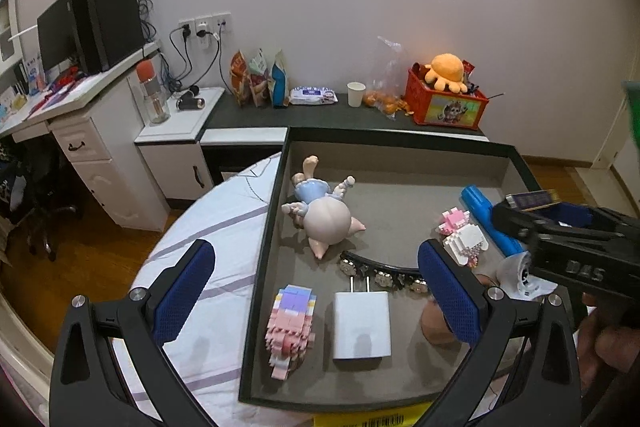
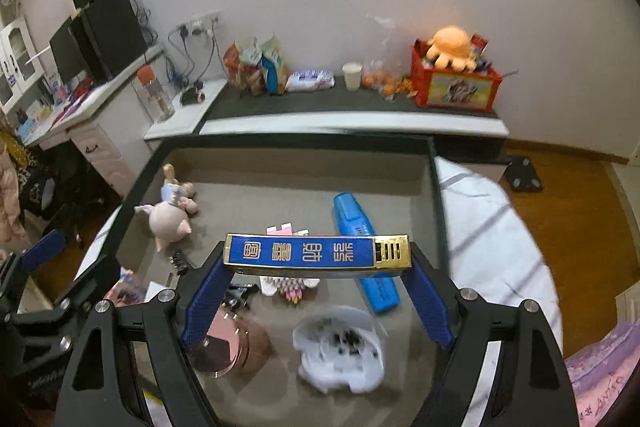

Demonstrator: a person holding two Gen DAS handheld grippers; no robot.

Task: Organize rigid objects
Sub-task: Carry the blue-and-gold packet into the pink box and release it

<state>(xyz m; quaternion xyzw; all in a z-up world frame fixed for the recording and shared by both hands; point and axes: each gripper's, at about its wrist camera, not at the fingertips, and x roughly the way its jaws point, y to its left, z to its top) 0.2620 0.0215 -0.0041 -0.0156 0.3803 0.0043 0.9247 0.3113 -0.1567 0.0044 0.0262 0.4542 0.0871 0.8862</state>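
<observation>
1. I saw a shallow black-rimmed tray [image 1: 276,227] with a grey floor lying on a white striped bedsheet [image 1: 224,227]; behind it ran a dark shelf [image 1: 320,115] along a pale wall, carrying snack bags [image 1: 260,79], a paper cup [image 1: 356,93] and a red crate [image 1: 446,103] with an orange plush toy.
2. To the far left stood a white desk [image 1: 80,99] with a monitor, over a wooden floor.
3. My right gripper [image 2: 316,267] pointed steeply down above the tray, its blue fingers [image 2: 204,301] clamped on the two ends of a lighter [image 2: 316,253] held crosswise, clear of the tray floor.
4. My left gripper [image 1: 316,291] hung over the tray's left edge, jaws wide apart with nothing between them.
5. The lighter was a flat blue bar edged in gold, gold characters on its face and a vented gold cap at the right end.
6. In the tray lay a pig figurine [image 1: 320,211], a white charger [image 1: 362,325], a pink brick toy [image 1: 290,327] and a blue case [image 2: 366,251].
</observation>
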